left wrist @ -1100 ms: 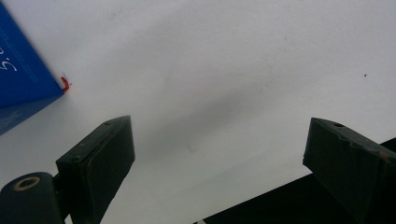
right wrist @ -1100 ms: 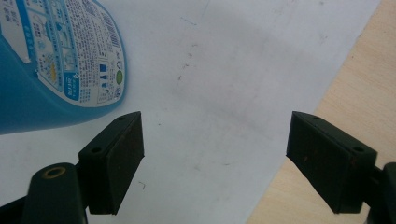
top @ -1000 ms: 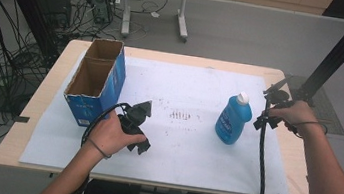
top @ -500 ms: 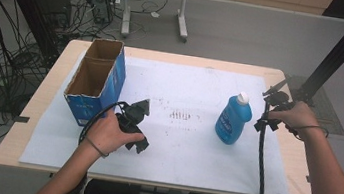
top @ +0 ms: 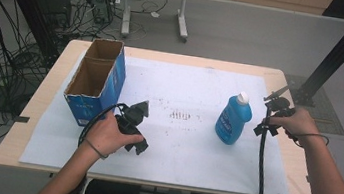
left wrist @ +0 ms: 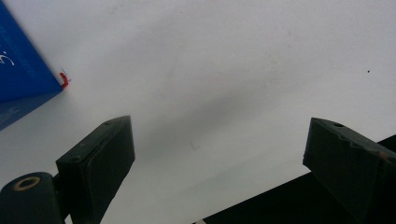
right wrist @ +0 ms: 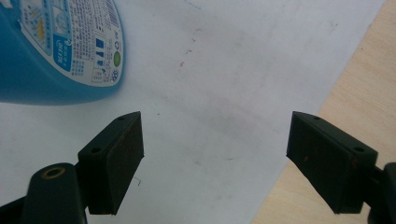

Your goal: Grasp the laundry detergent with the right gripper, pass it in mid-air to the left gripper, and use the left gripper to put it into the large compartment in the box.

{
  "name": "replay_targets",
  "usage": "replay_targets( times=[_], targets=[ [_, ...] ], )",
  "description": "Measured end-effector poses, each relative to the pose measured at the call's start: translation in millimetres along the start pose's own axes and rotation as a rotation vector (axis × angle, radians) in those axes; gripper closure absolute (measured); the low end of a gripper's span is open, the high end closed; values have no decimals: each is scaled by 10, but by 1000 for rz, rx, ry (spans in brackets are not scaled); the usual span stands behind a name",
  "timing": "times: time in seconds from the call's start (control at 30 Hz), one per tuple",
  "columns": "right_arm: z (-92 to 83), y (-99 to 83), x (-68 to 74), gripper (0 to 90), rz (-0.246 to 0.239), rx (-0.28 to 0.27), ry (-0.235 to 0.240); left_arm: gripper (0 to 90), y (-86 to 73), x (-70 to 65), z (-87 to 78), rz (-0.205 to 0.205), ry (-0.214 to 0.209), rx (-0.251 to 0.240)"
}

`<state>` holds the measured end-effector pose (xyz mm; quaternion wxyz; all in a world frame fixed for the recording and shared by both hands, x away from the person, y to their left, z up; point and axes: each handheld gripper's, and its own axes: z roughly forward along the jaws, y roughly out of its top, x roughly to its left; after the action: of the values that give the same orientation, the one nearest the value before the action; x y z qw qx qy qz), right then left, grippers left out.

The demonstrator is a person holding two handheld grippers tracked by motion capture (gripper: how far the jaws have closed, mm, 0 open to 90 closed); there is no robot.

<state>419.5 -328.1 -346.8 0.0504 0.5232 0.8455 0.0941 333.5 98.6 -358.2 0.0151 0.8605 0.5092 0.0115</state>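
White sheet (top: 195,95), blue bottle (top: 232,120) upright, cap up.

Black grippers with blocky fingers (right wrist: 116,158), black cables, bare forearms.

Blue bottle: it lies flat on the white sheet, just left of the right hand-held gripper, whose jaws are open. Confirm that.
One thing is wrong: the blue bottle stands upright on the white sheet, white cap on top, as the high view shows. The rest holds: it is just left of the right hand-held gripper, whose jaws are open and empty.

Open white sheet (top: 185,94) between cardboard box (top: 96,79) and blue bottle (top: 232,119).
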Motion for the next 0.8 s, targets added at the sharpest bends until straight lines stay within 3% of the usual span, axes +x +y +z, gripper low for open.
replay_targets(
  times=[0.07, 0.8],
  targets=[
    [6, -30, -15, 183, 11, -12, 20, 91, 8, -1, -9, -1, 3, -3],
    [34, -243, -57, 183, 24, -18, 6, 91, 52, -40, 7, 7, -5, -11]
  ],
)
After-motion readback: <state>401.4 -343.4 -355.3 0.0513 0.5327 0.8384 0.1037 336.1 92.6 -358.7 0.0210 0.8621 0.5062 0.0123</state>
